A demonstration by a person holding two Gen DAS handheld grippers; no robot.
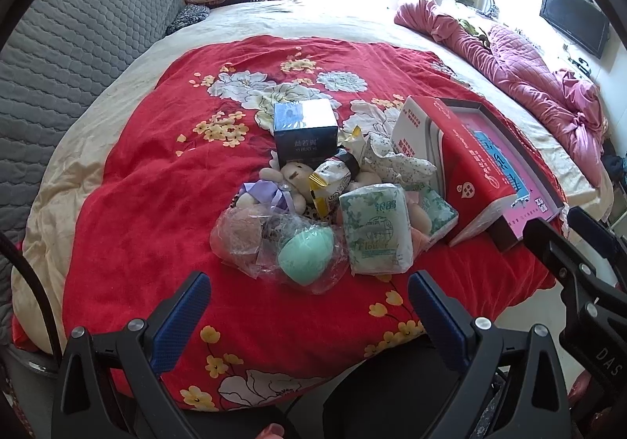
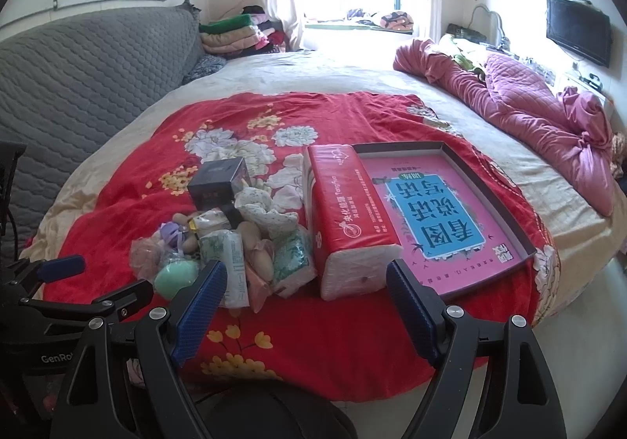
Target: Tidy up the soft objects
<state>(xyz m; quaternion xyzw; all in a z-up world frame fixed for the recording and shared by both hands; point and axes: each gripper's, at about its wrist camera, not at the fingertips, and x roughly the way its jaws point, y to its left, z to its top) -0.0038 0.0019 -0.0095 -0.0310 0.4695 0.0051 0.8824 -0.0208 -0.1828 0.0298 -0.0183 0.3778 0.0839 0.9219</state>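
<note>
Both tools hung over the near edge of the bed, above the red floral blanket (image 1: pixel 164 180), and nothing was held: the left gripper (image 1: pixel 309 317) had its blue fingers (image 1: pixel 180 317) wide apart and bare, and the right gripper (image 2: pixel 305 305) likewise stood spread and unloaded. The soft things lay heaped in the middle of the blanket, just ahead of the left tool. Nearest was a crinkled clear bag holding a mint-green round item (image 1: pixel 305 253), which would likely be light but slippery, the film sliding under the pads, so a pinch on a gathered fold of plastic looked safer than squeezing the ball itself. Touching it to the right sat a green-printed tissue pack (image 1: pixel 376 231), squashy and light, best taken across its narrow sides. Behind lay a small plush toy with a purple ribbon (image 1: pixel 282 184), which should give under pressure and could be taken by its body. The large red tissue pack (image 2: pixel 345 219) leaned against the shallow pink-lined tray (image 2: pixel 521 239) to the right; it looked bulkier than the rest, soft at its white end, and probably too broad for one tool unless gripped at a corner. The dark box (image 1: pixel 305 125) beyond the heap appeared rigid, so probably not one of the soft things.
</note>
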